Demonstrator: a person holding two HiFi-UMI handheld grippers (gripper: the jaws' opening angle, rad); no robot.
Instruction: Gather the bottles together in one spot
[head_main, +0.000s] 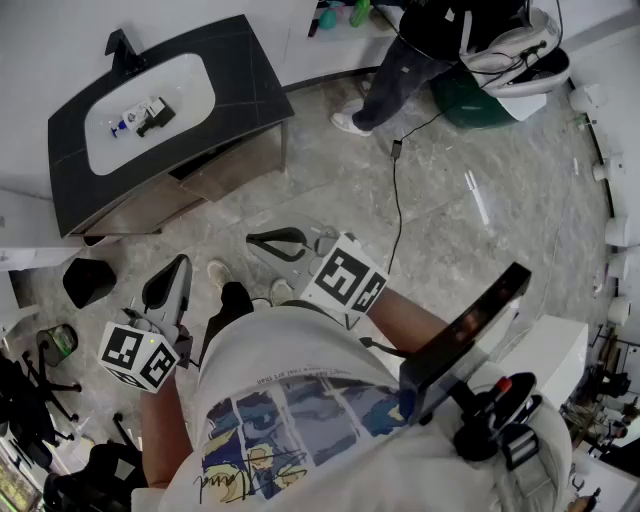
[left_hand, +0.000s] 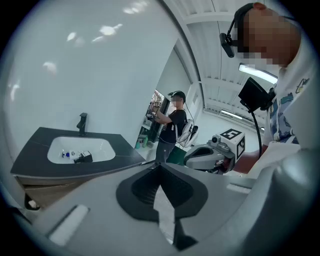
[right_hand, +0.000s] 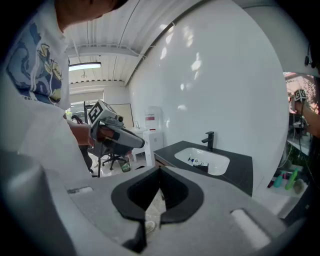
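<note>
The small bottles (head_main: 124, 124), one with a blue cap, lie in the white oval sink bowl (head_main: 190, 75). They are too tiny to count. A small black thing (head_main: 157, 115) lies just beside them in the same bowl. The bowl is set in a dark grey surface (head_main: 240, 70) at the far left. A black tap (head_main: 122, 52) stands at the far edge of the bowl.

Both grippers are near the person's body, well apart from the sink. The left gripper (head_main: 168, 285) points a little down, and its dark fingers (left_hand: 140, 187) are clenched with nothing between them. The right gripper (head_main: 282, 242) is just to its right. Its fingers (right_hand: 135, 192) are clenched too, and they hold nothing.

Another person in dark clothes (head_main: 410, 60) stands at the far right on the grey stone floor (head_main: 470, 200).
</note>
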